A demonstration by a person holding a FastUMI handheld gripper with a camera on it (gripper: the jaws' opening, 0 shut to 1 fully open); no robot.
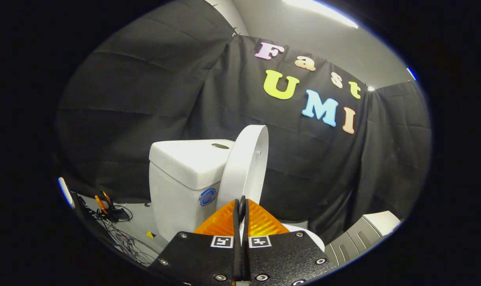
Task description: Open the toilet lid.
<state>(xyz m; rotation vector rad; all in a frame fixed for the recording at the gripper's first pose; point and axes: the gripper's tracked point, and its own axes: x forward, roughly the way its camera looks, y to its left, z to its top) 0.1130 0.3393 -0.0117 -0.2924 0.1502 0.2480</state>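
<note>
The white toilet lid stands raised and nearly upright, seen edge-on, next to the tank. My gripper sits just below and in front of the lid, its orange fingers pressed together. Their tips reach the lid's lower edge, and I see nothing held between them. A sliver of the white seat rim shows to the right of the fingers. The bowl is hidden behind the gripper body.
A flush button sits on top of the tank. Cables and small orange-black gear lie on the floor left of the toilet. A grey ribbed unit stands close on the right. Black cloth walls surround the toilet.
</note>
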